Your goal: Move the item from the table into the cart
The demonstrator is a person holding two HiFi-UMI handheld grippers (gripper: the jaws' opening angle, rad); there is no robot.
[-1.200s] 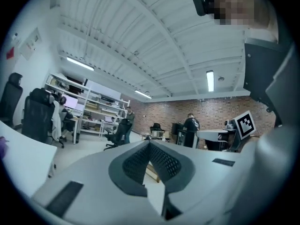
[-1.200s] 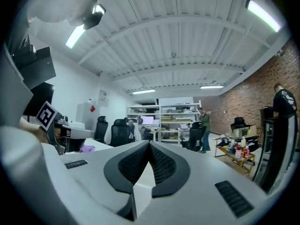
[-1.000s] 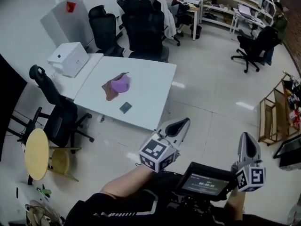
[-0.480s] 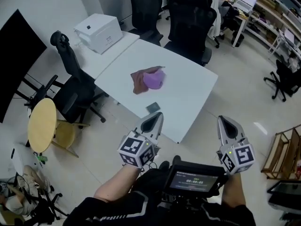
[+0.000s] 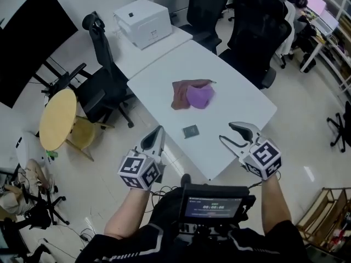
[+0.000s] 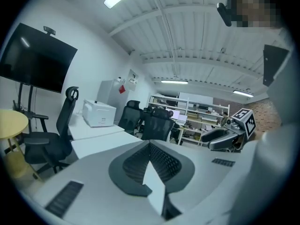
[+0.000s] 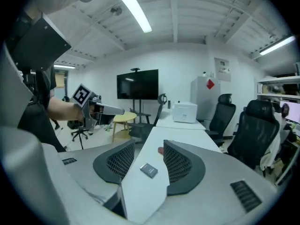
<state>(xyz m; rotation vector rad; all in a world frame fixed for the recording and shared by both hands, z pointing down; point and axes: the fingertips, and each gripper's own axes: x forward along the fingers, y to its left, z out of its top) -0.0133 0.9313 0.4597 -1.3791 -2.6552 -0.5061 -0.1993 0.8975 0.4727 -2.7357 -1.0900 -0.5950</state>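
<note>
A small, flat, dark grey square item (image 5: 191, 131) lies on the white worktop (image 5: 241, 108) near its front edge. Farther back, well apart from it, a purple cap (image 5: 199, 96) rests on a brown cloth (image 5: 180, 95). The right tongs (image 5: 227, 133) hover at that edge, pointing toward the item. Their jaws have just been opening, with nothing between them. The left tongs (image 5: 158, 132), over the floor beside the worktop, are closed on nothing.

You're in an office: a white desk (image 5: 236, 111), black swivel chairs (image 5: 258, 29) along its far edge, a printer (image 5: 142, 22) on the adjoining desk, and a large dark screen (image 5: 27, 43) nearby.
</note>
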